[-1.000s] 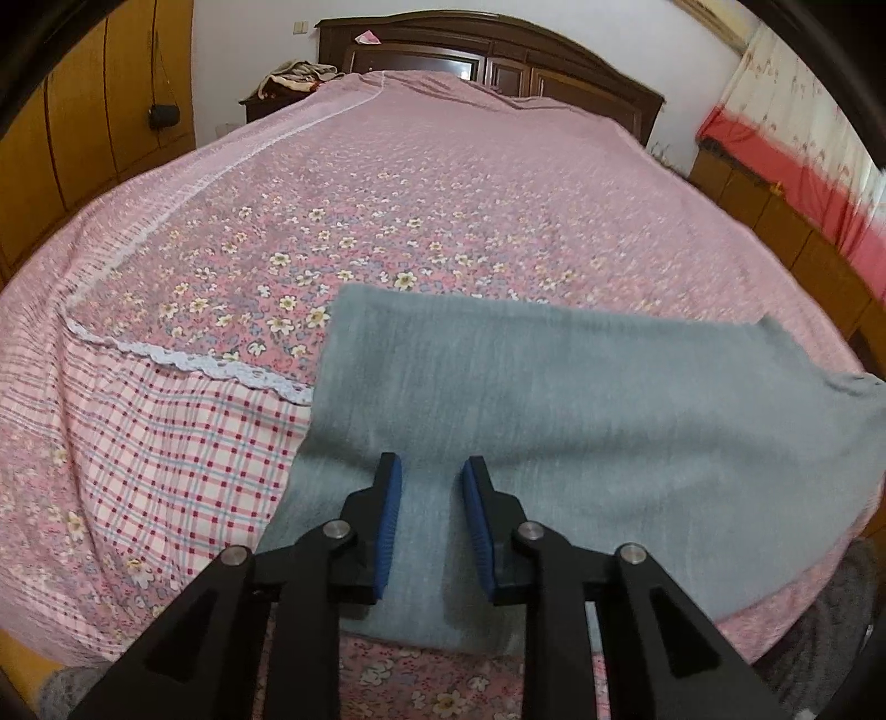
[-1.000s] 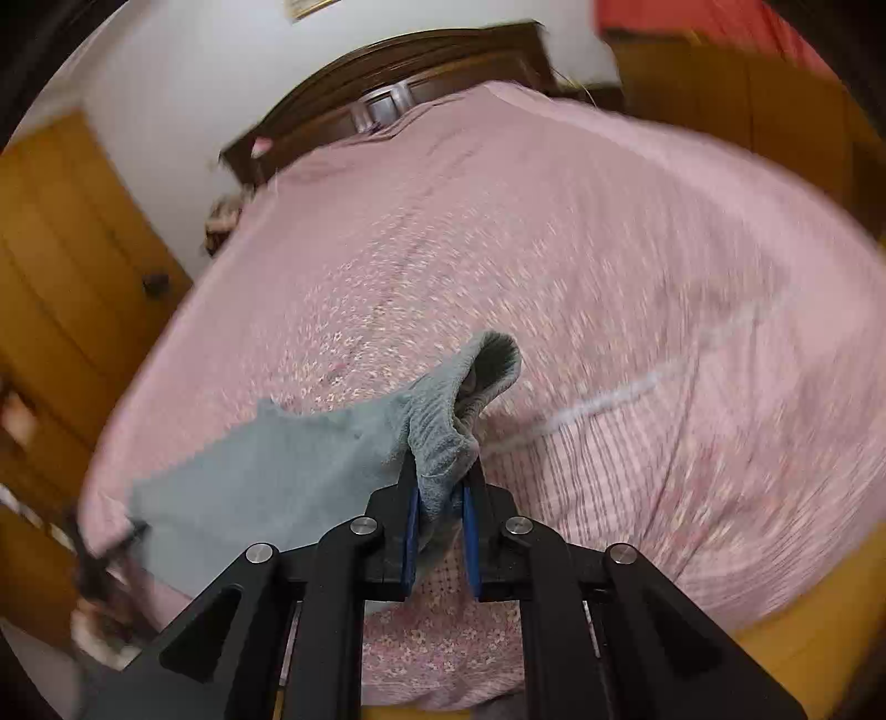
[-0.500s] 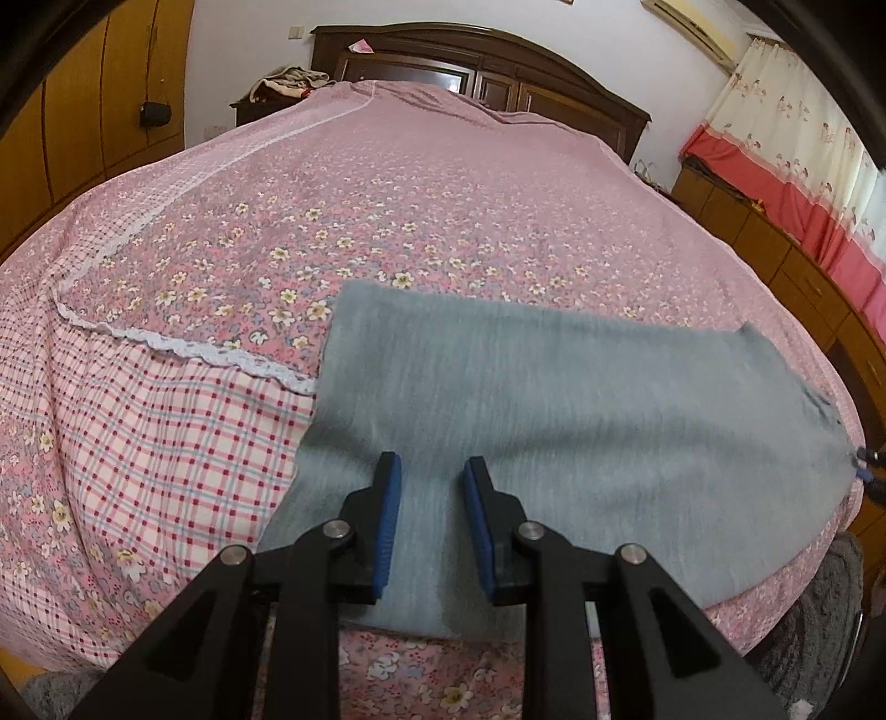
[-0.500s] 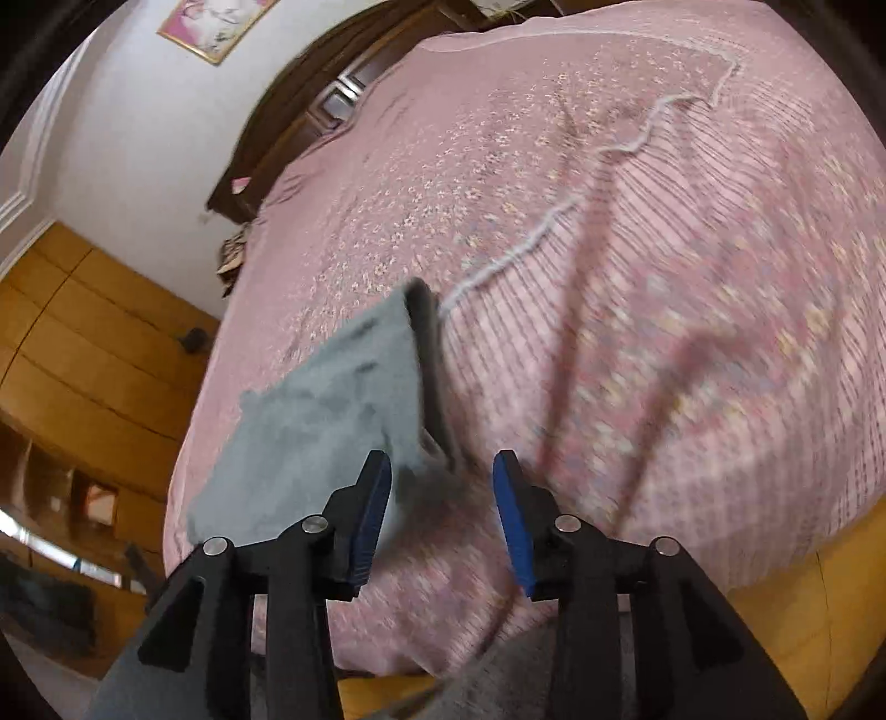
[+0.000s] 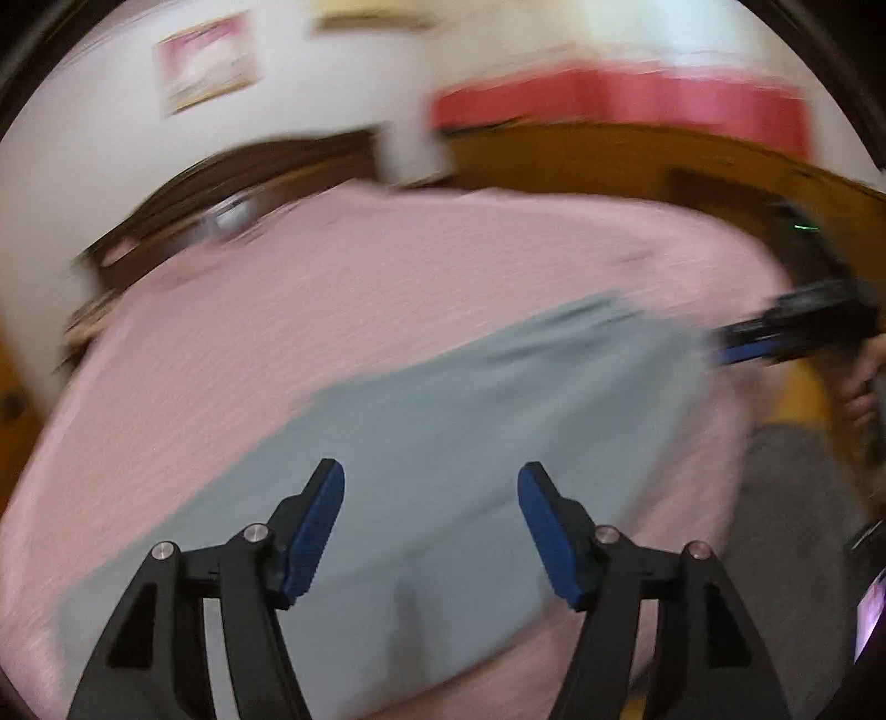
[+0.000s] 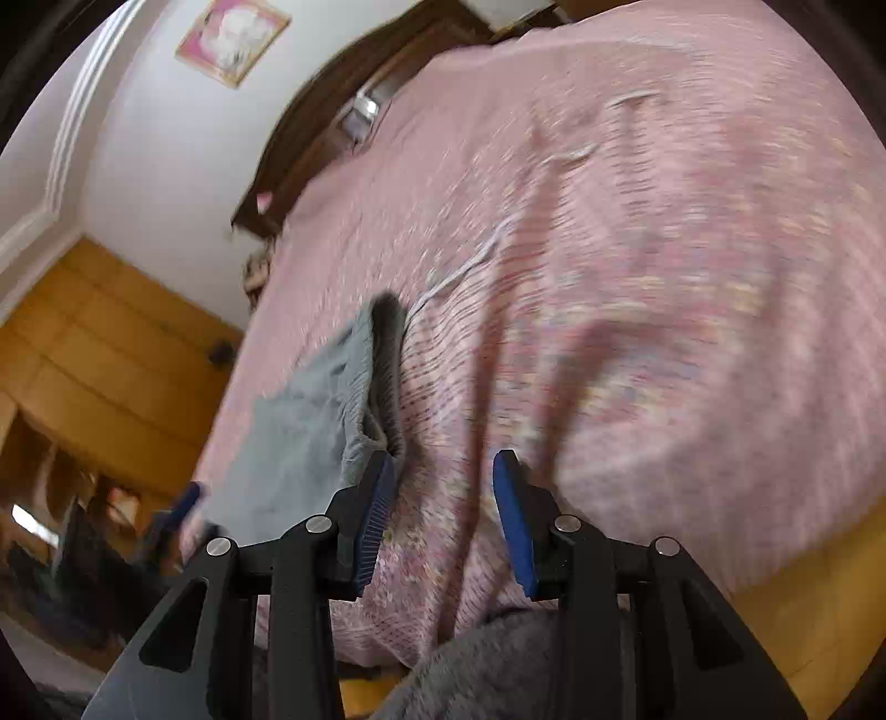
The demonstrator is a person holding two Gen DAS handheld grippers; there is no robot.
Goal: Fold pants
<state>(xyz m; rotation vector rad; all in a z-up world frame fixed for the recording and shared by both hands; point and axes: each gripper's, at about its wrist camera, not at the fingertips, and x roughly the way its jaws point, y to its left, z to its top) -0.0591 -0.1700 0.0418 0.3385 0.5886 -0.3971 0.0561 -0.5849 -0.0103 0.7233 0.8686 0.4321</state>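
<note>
The grey pants [image 5: 443, 415] lie flat across the pink bedspread [image 5: 387, 266], blurred in the left wrist view. My left gripper [image 5: 432, 482] hovers over their near part, its jaws opening, nothing between the pads. My right gripper [image 6: 443, 471] stands open above the bedspread [image 6: 664, 277]. The pants' ribbed end [image 6: 365, 399] lies just beside its left finger, not gripped. From the left wrist view the right gripper [image 5: 775, 338] shows at the pants' far right end. A blurred blue finger of the left gripper [image 6: 177, 509] appears at the pants' other end.
A dark wooden headboard [image 5: 221, 188] closes the far end of the bed. Yellow wooden cabinets [image 6: 111, 360] line the side wall. A person's hand [image 5: 858, 399] and grey clothing [image 5: 792, 498] are at the bed's near right edge. A framed picture [image 6: 232, 39] hangs above.
The right gripper let go of the pants' end, which now lies on the bed, and sank toward it. The left gripper's jaws spread wide and its view swung right, blurred.
</note>
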